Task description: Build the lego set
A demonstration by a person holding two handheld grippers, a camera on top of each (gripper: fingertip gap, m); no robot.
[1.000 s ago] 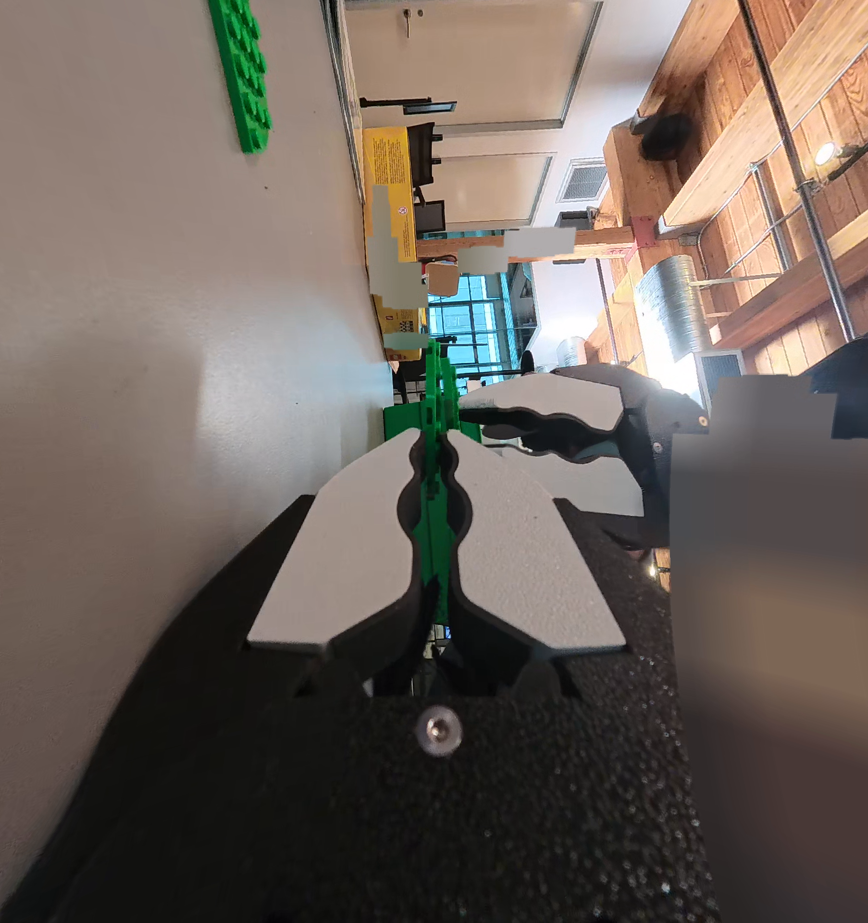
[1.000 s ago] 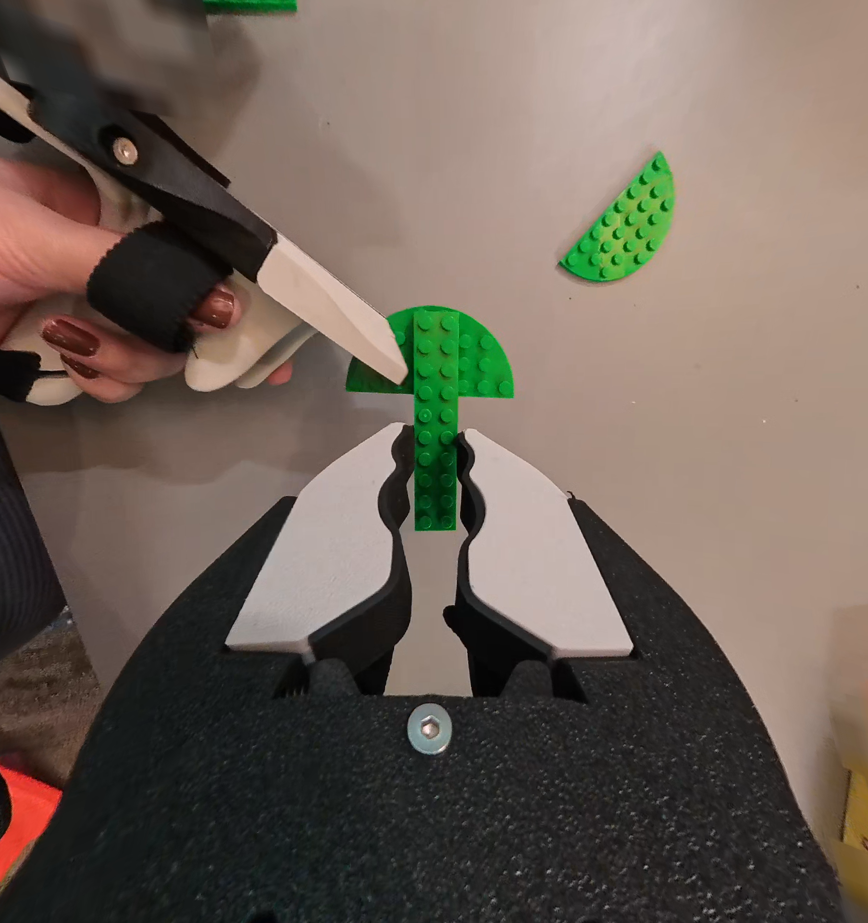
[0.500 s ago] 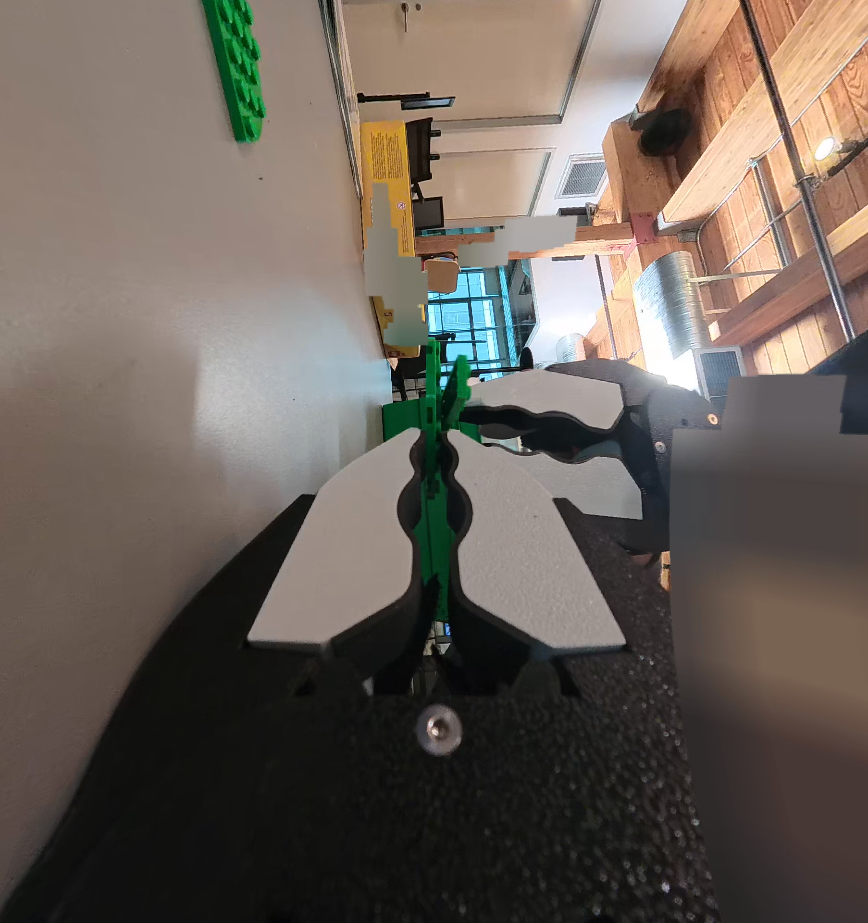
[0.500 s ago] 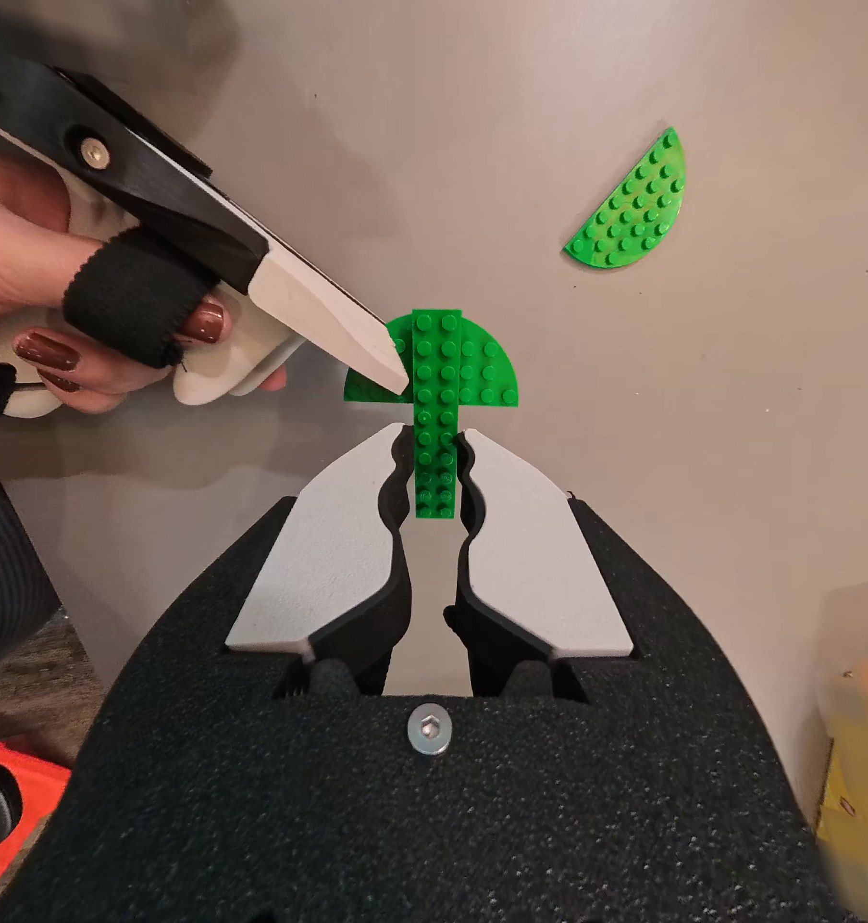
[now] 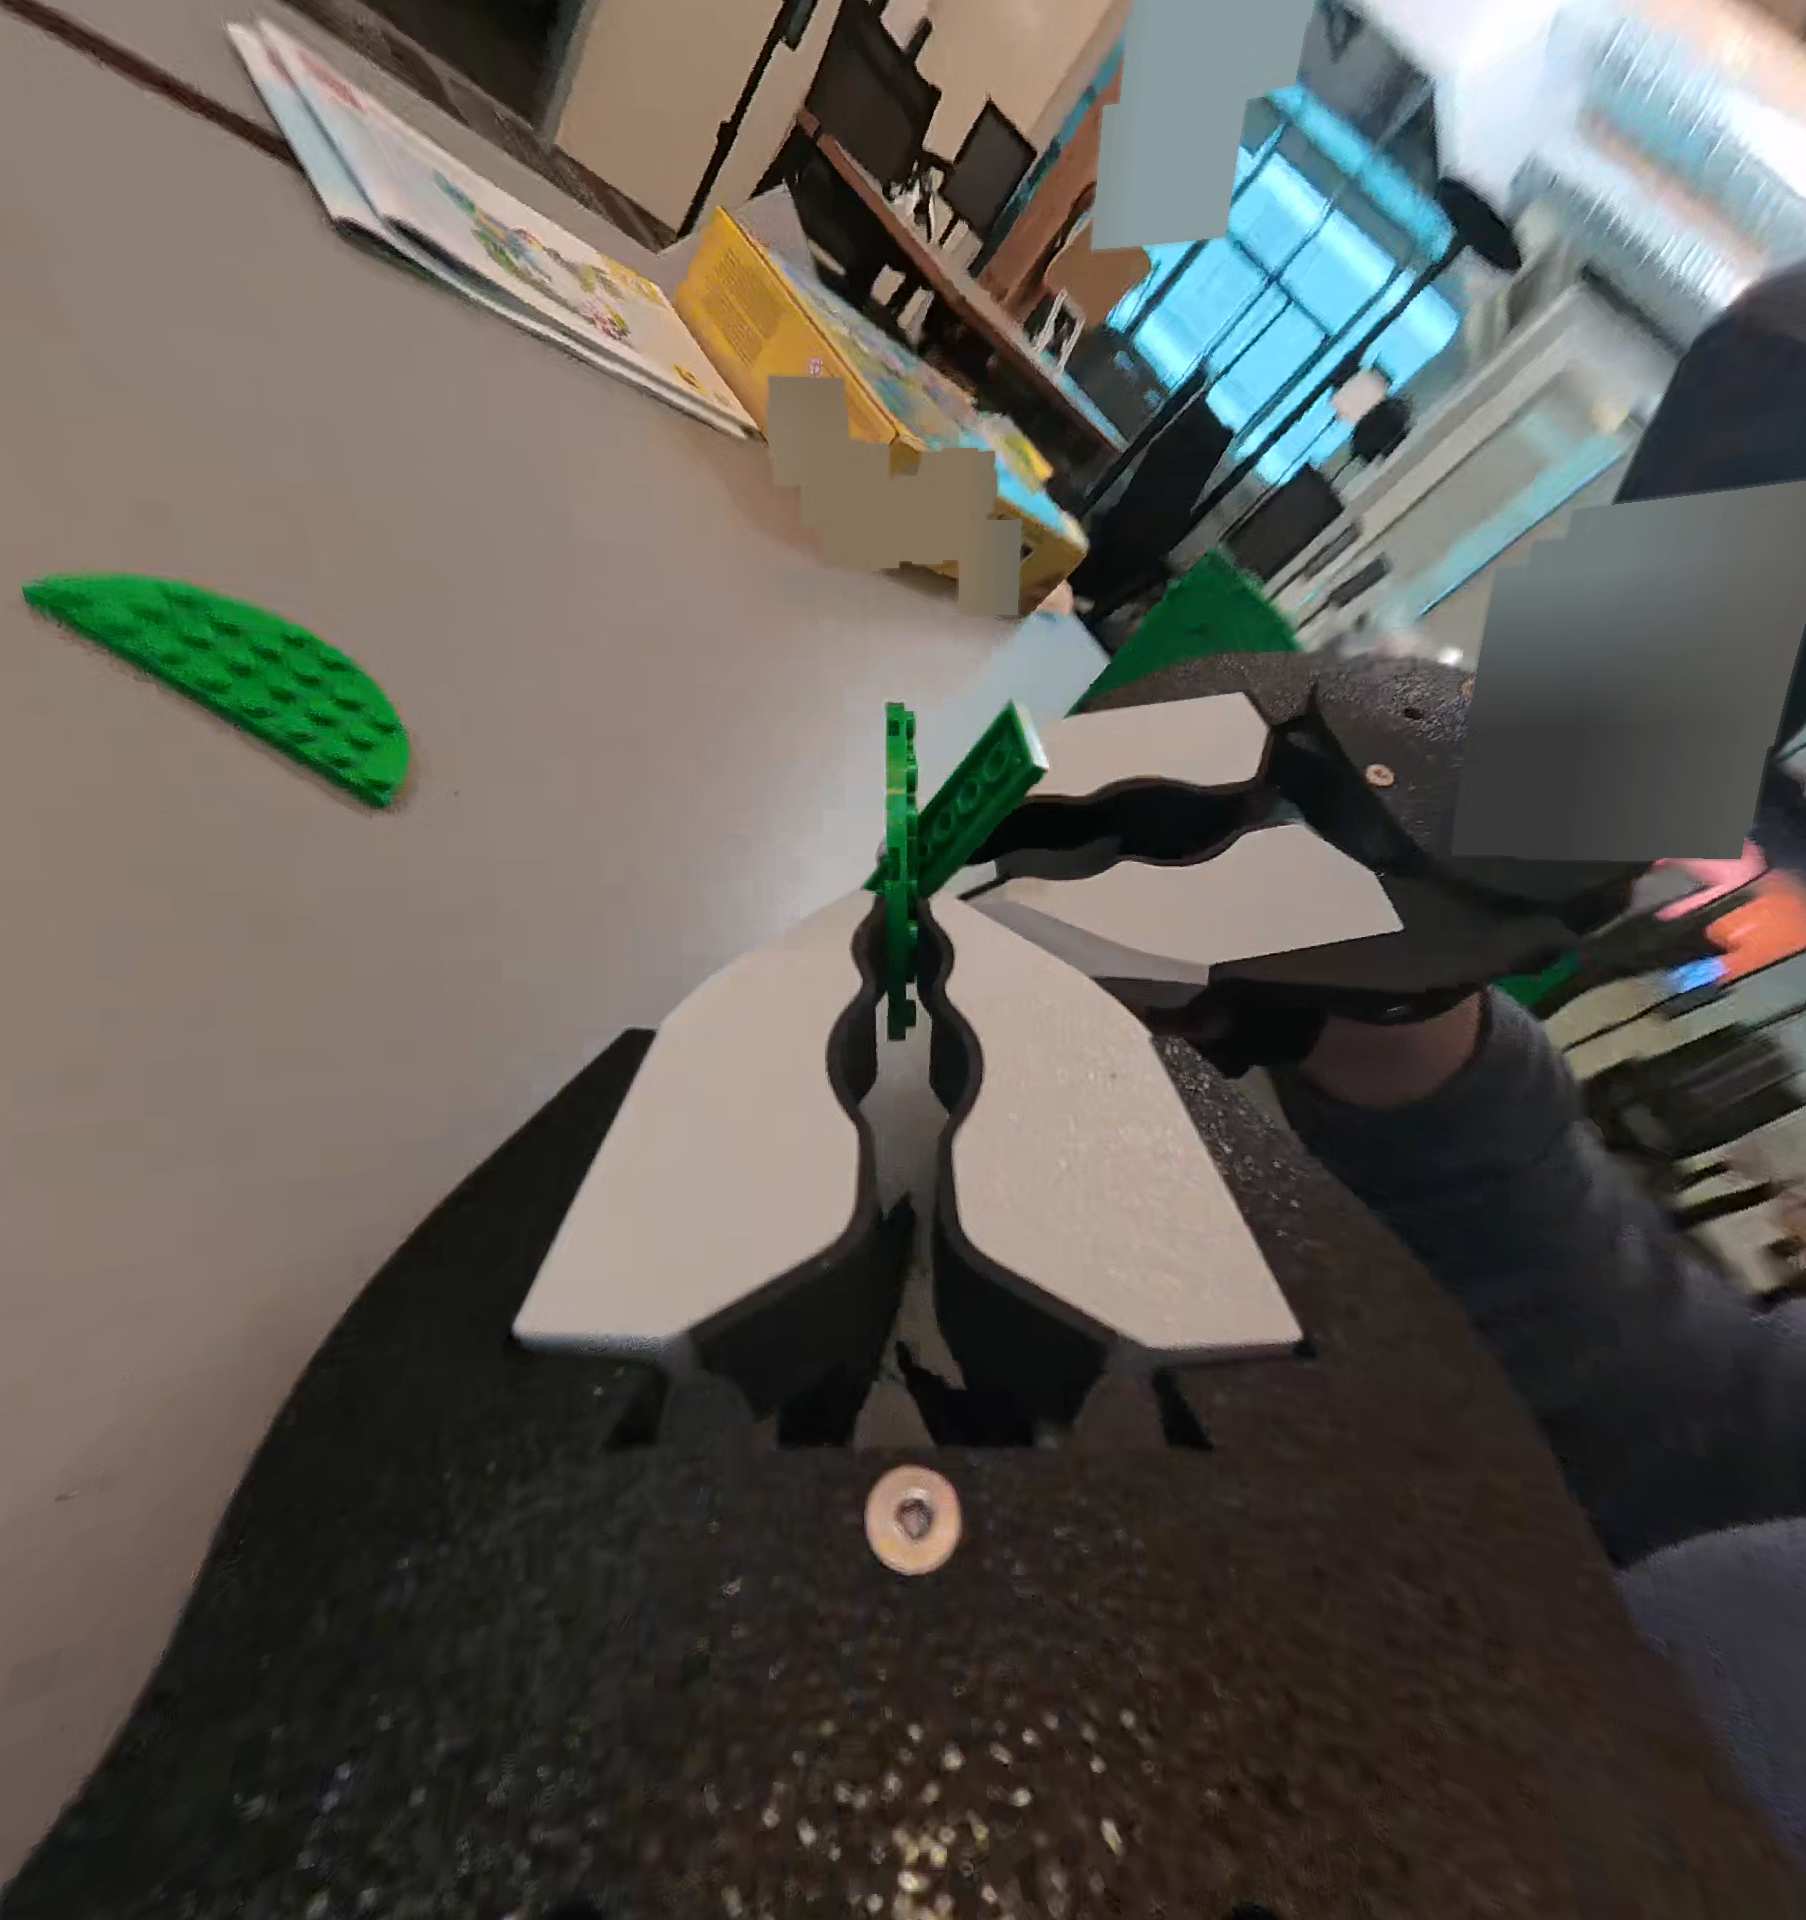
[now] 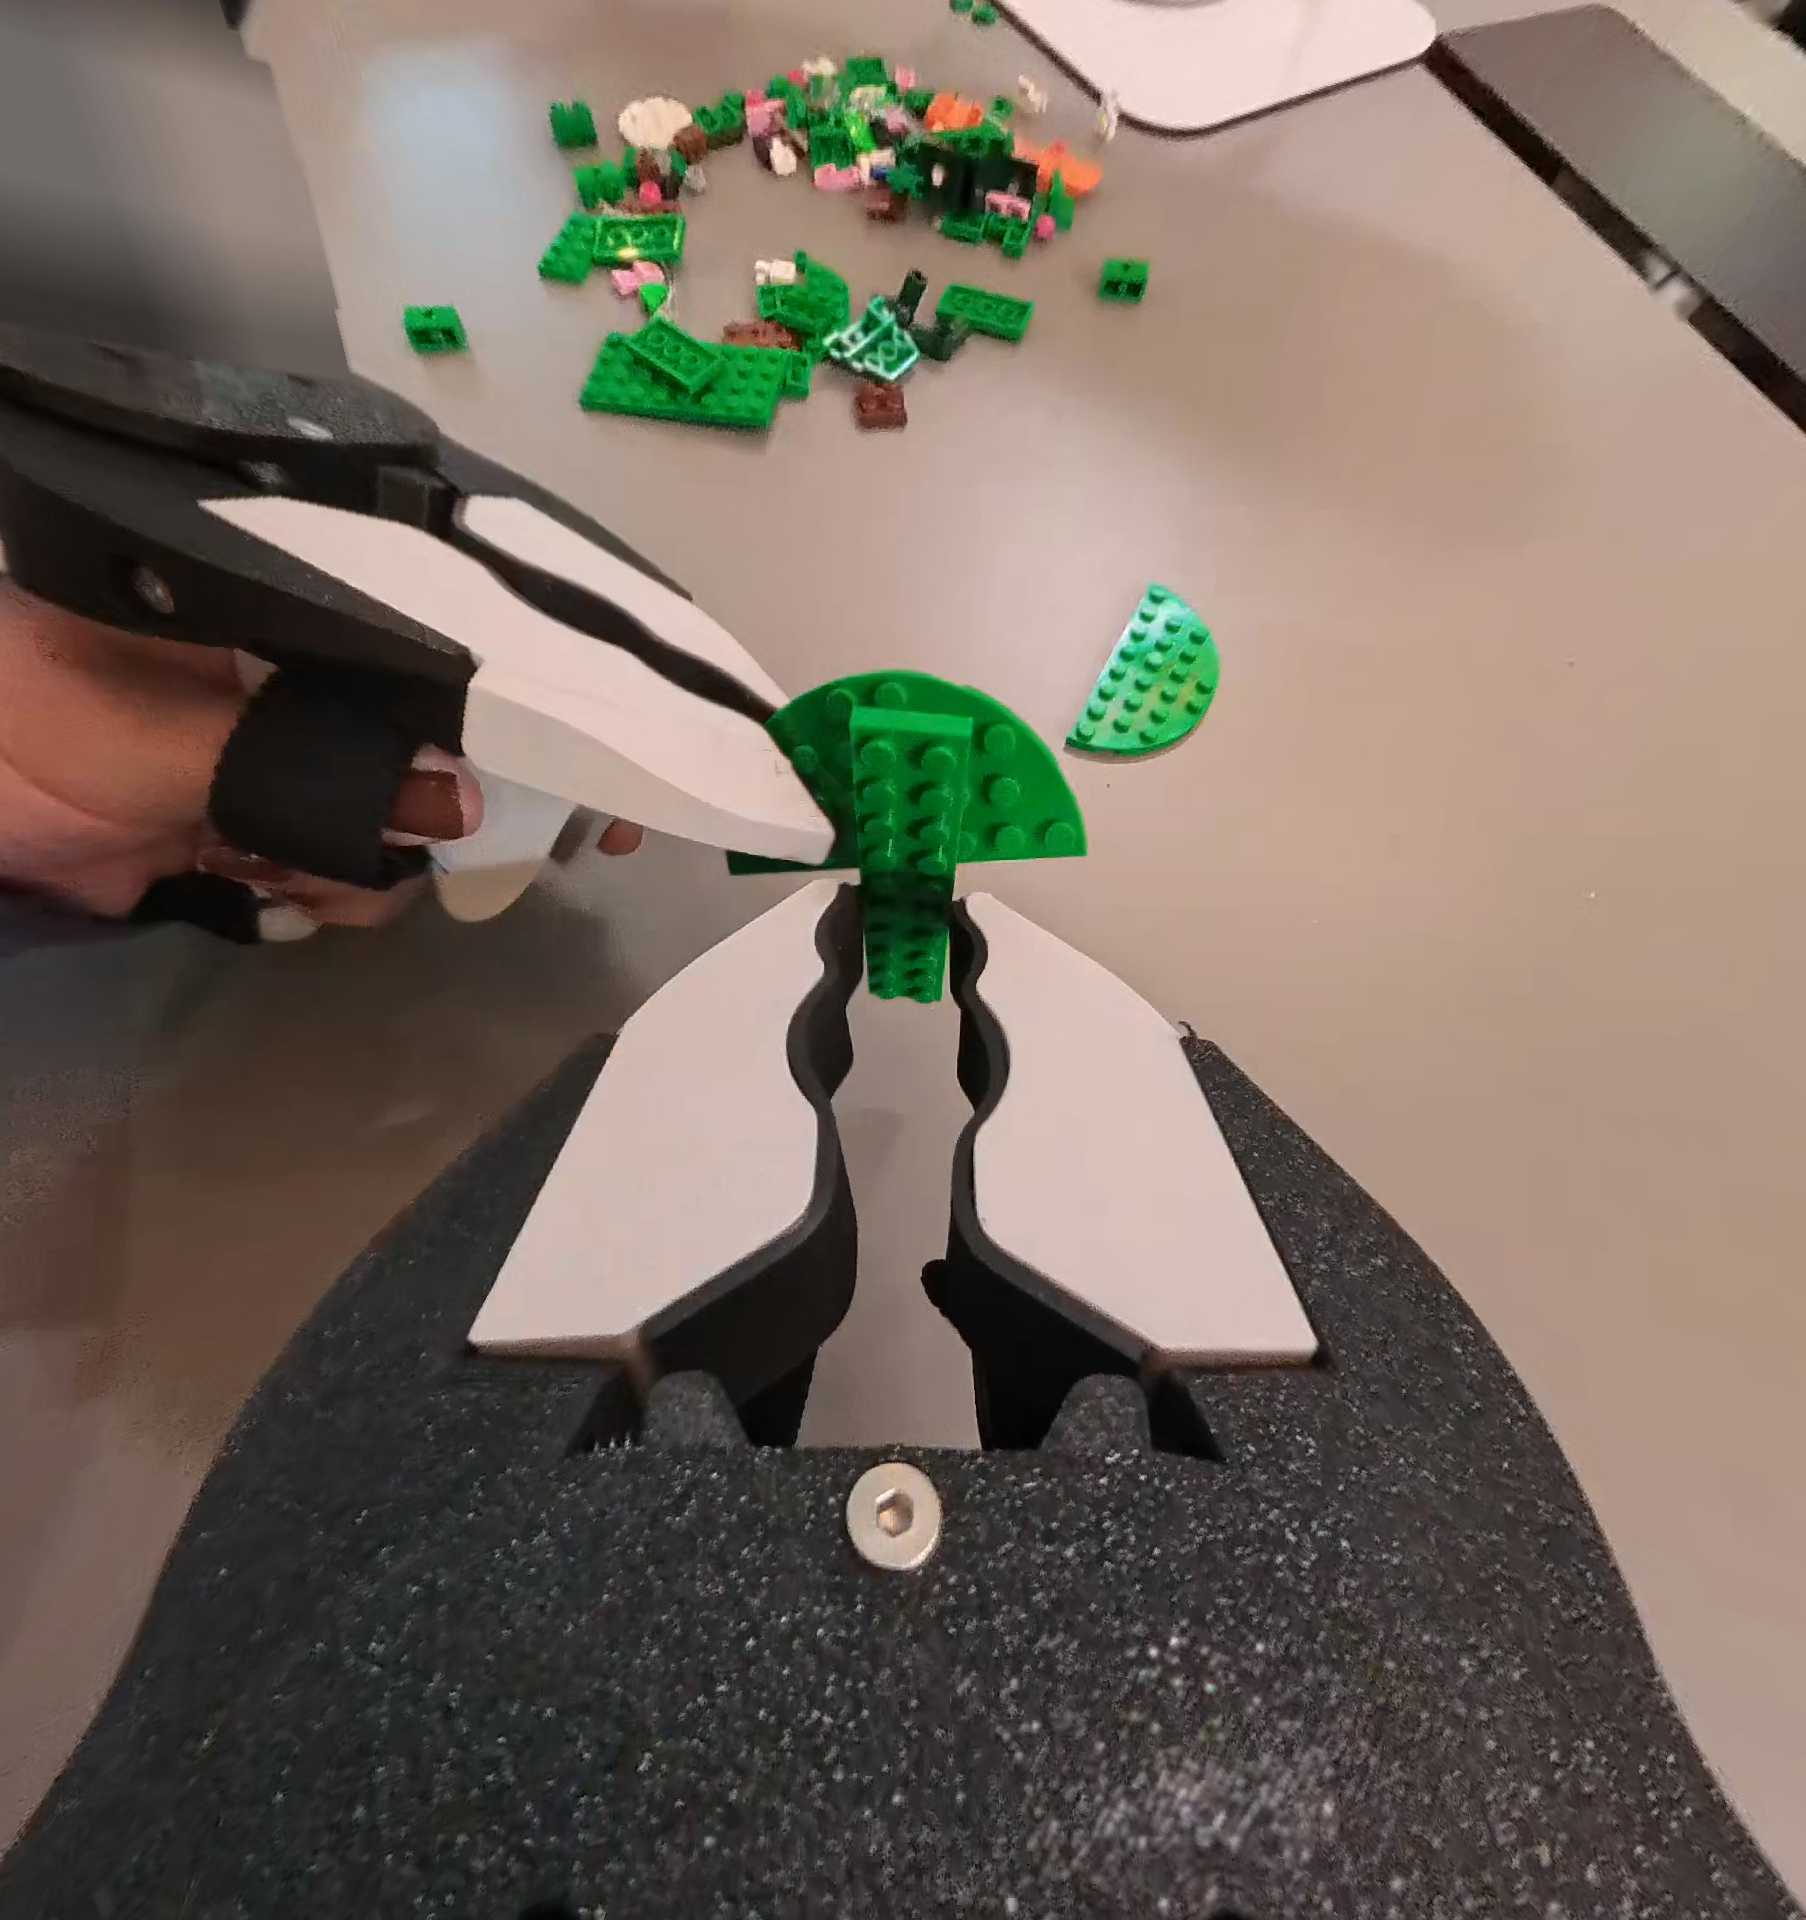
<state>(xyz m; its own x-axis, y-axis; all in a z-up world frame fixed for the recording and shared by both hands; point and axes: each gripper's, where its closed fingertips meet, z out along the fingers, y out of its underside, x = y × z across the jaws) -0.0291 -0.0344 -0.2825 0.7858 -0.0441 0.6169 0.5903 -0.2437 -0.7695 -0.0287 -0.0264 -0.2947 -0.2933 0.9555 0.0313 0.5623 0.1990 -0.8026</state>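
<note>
A pale grey-beige table takes up most of what I can see, smooth and matte, with soft shadows lying across it and a brighter patch of light near its far end. Beyond its far edge, in the left wrist view, dark desks carry black monitors, and behind them tall windows glow blue with daylight, though that side of the room is smeared with blur. In the right wrist view a dark tabletop stands off to the right, and a white rounded board lies at the table's far end.
</note>
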